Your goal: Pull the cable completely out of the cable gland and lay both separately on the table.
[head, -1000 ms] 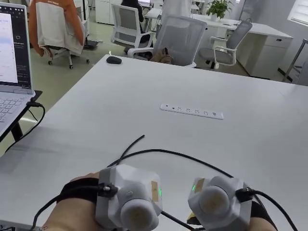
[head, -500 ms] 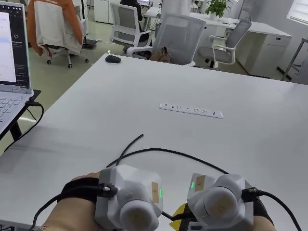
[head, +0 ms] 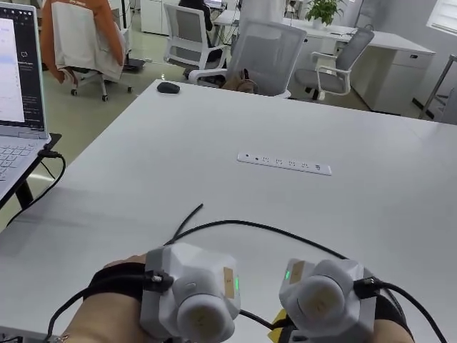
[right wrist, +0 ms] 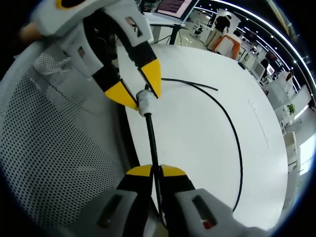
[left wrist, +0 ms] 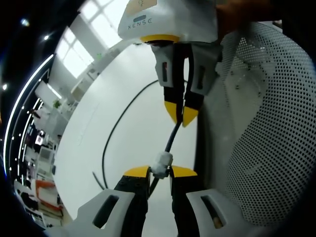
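Since the cable [head: 243, 224] tail crept toward seven o'clock, left tongs [left wrist: 160, 172] pinching the gland [left wrist: 162, 162], right tongs [right wrist: 155, 171] pinching cable, extraction seems underway

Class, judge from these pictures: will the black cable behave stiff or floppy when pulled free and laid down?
Probably floppy but springy: the cable lies in a broad curve on the table. Likely light: its thin span runs straight between the left claw and right claw.

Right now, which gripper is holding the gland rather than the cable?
The left gripper: its jaws are shut on the white gland, while the right gripper pinches the black cable itself.
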{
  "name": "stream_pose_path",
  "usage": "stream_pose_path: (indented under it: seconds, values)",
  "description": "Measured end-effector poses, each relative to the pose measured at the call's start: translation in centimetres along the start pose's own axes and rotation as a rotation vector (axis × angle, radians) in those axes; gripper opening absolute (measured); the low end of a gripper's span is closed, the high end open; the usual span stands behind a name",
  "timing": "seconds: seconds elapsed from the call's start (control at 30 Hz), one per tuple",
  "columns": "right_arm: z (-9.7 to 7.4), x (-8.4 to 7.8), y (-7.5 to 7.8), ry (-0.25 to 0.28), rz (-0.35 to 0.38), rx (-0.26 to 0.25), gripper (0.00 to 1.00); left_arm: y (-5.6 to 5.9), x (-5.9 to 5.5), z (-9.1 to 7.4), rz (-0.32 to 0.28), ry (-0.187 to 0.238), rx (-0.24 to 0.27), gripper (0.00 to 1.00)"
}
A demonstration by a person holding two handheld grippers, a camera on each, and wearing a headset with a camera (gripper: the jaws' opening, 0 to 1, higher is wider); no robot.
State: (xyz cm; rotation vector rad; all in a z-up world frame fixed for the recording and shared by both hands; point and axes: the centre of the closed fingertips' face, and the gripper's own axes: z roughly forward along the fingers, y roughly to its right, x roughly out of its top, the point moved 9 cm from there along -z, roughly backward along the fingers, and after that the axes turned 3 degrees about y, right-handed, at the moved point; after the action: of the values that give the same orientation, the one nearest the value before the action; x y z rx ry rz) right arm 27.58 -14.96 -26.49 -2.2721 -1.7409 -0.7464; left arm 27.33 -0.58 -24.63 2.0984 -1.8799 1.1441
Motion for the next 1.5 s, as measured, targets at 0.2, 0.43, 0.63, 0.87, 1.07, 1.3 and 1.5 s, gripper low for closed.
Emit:
stream_pose_path:
  seconds: [0.2, 0.43, 0.63, 0.87, 1.07, 1.3, 1.5]
  values:
    - [0.0, -0.8, 0.4, -0.05, 0.036, -0.016, 0.04, -0.1, -0.1, -0.1, -0.008, -0.003, 0.005, 0.17]
    - [0.5, -0.5, -0.3, -0.071, -0.012, 0.008, 0.23, 0.4, 0.1, -0.1, 0.012, -0.008, -0.01, 0.17]
    - [0.2, 0.8, -0.6, 0.057, 0.003, 0.045, 0.23, 0.6, 0.4, -0.3, 0.015, 0.01, -0.018, 0.17]
    - [0.1, 1.9, -1.4, 0.133, -0.052, 0.097, 0.09, 1.2, 1.0, -0.3, 0.039, 0.033, -0.042, 0.17]
    - [0.2, 1.6, -1.1, 0.127, -0.028, 0.087, 0.03, 1.1, 0.9, -0.4, 0.026, 0.043, -0.041, 0.17]
    - [0.4, 0.2, -0.4, 0.017, -0.004, 0.039, 0.03, 0.7, 0.6, -0.5, 0.009, 0.026, -0.019, 0.17]
    - [0.5, -0.7, -0.2, -0.06, 0.001, 0.01, 0.03, 0.7, 0.5, -0.4, 0.005, 0.021, -0.015, 0.17]
